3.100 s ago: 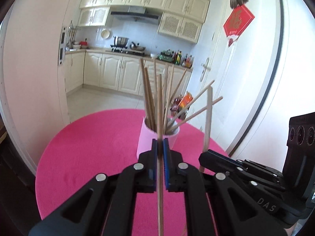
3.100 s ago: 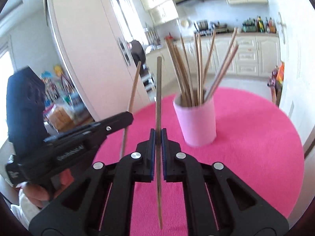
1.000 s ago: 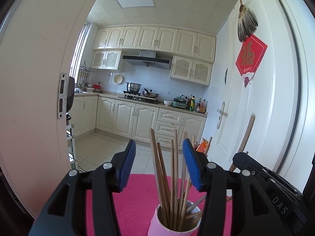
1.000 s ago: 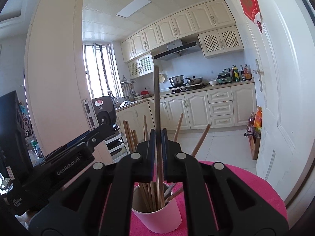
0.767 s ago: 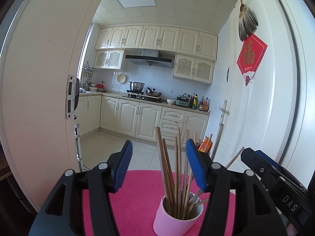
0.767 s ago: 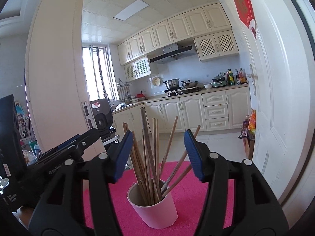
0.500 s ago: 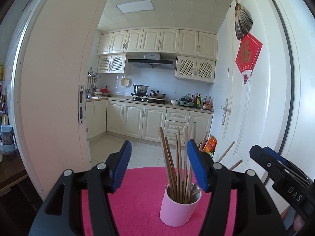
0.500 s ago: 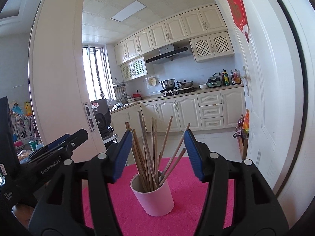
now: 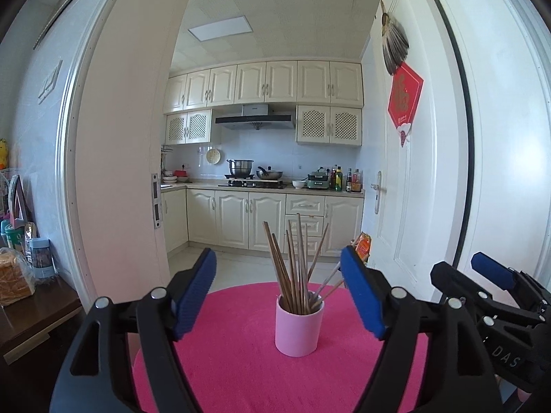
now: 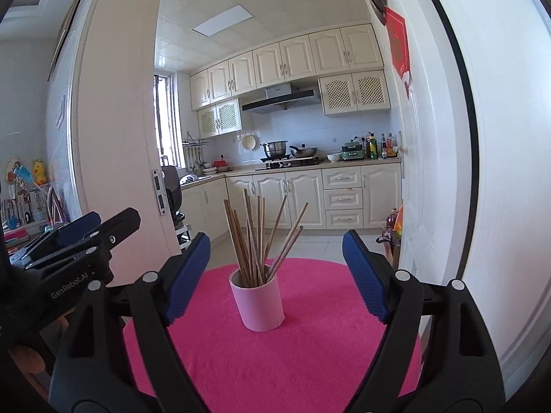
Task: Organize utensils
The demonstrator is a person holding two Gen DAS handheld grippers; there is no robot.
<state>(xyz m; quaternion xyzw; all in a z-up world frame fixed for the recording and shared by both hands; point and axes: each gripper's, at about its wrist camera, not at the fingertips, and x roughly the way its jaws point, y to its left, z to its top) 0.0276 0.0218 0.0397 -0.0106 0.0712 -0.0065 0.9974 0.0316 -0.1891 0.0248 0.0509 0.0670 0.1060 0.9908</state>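
Chopsticks (image 9: 296,268) are gathered in a pink cup (image 9: 299,325), which stands upright near the middle of a round table covered in a pink cloth (image 9: 241,361). Their upper ends are fanned out above the rim, several leaning to the right. The left gripper (image 9: 279,289) is held with its jaws spread wide and nothing between the blue pads (image 9: 194,290); the cup is framed in the gap, well apart from either finger. The right gripper (image 10: 277,272) is likewise spread wide and empty, with the cup (image 10: 258,304) seen between its fingers but not touched. Bare cloth (image 10: 310,361) is seen all around the cup out to the curved table edge. A white door (image 9: 396,206) is seen just beyond the table's right edge, and a dark side table (image 9: 31,313) at its left.
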